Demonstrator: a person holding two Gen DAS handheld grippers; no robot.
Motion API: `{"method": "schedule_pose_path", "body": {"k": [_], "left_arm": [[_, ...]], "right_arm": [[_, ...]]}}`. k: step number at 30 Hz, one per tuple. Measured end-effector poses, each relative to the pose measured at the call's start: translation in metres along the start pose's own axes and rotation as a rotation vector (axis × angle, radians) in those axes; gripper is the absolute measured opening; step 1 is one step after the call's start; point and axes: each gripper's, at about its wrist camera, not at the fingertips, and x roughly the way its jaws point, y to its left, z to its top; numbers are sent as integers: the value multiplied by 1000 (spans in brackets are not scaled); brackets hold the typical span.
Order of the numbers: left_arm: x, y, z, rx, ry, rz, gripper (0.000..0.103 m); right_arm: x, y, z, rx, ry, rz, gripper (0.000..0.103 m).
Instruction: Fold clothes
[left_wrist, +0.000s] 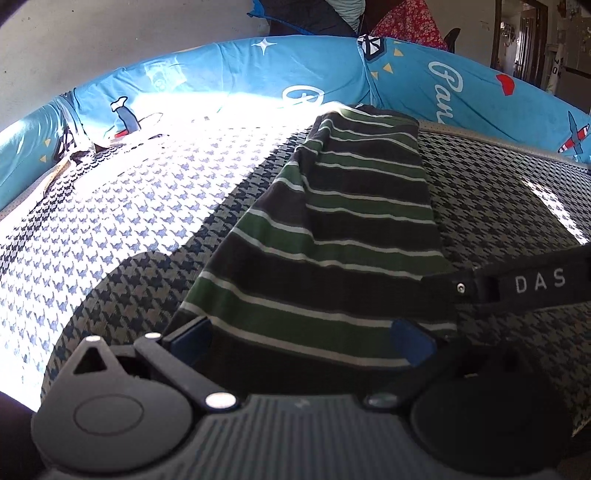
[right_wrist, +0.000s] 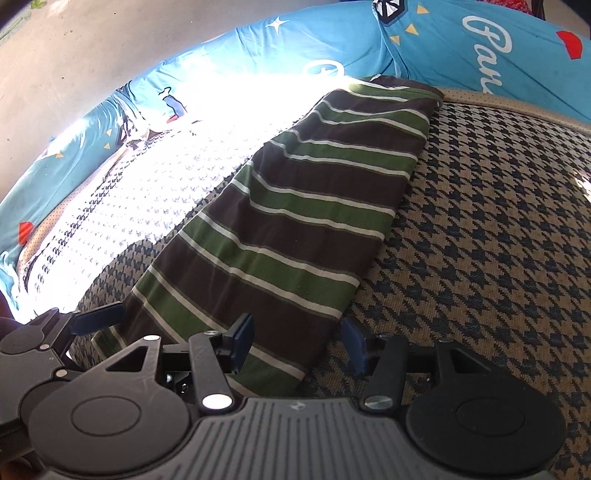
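A striped garment (left_wrist: 354, 221) in dark brown and green with thin white lines lies folded into a long strip on the houndstooth surface (left_wrist: 140, 206). My left gripper (left_wrist: 300, 338) stands open at the strip's near end, its blue pads wide apart on either side of the cloth. In the right wrist view the same garment (right_wrist: 295, 206) runs away from me. My right gripper (right_wrist: 298, 343) is open over its near right corner, one pad above the cloth, the other over bare houndstooth surface (right_wrist: 480, 229). Neither gripper pinches the fabric.
A blue printed cushion (left_wrist: 258, 74) with white lettering curves along the far edge, against a pale wall (left_wrist: 110, 33). Strong sunlight washes out the left half of the surface. The right gripper's black body (left_wrist: 517, 284) crosses at right. A left gripper finger (right_wrist: 98, 317) shows at left.
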Motion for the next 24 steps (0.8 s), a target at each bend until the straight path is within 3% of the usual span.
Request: {"method": "schedule_pose_path", "body": {"k": [8,24], "left_arm": [[15,-9,35,-27,2,6,103],[41,-16,60,-12,18,-2,103]], "right_arm": [[-3,-21,18,71,-40,-27,53],[6,-37,42,82,-46,-92,54]]}}
